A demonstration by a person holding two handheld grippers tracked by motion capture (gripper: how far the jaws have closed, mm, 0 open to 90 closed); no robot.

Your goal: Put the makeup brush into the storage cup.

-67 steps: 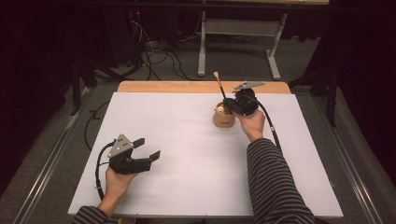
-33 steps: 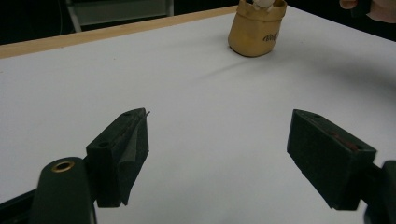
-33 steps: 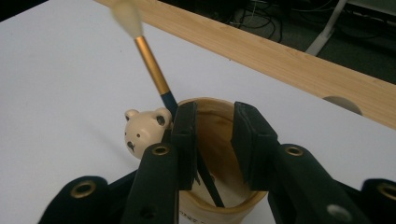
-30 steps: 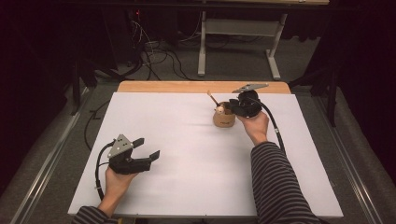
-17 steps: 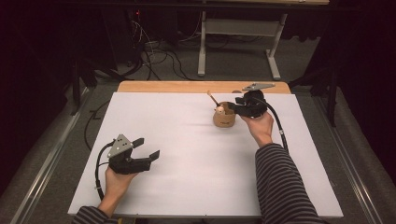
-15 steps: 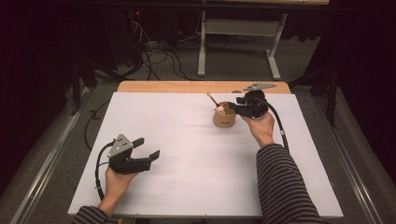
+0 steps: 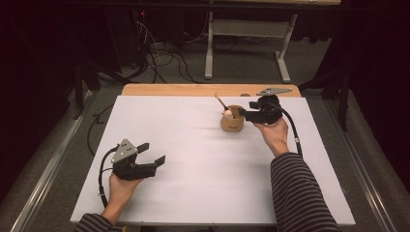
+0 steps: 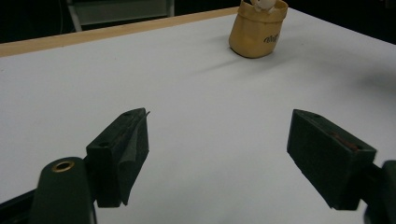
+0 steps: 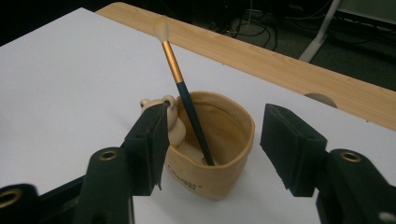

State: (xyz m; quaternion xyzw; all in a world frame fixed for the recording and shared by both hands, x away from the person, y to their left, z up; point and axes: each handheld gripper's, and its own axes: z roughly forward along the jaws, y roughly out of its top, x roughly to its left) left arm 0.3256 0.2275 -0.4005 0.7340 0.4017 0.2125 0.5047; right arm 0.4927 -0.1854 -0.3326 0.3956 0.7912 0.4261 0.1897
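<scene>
Tan cup (image 9: 212, 154) held brush (image 9: 187, 100), leaning, bristles up. Right gripper (image 9: 215, 140) jaws just opened wider, cup between, unpressed. Left gripper (image 8: 217, 154) gaped empty. Cup's lettering (image 8: 270, 39) legible from left gripper view.

Right hand-held gripper (image 7: 243, 114) let go of the brush (image 9: 186, 96): jaws have just been opening, nothing between them now. Brush, earlier held upright, now leans in the cup (image 7: 231, 124). Gripper backed off slightly to the cup's right.
</scene>
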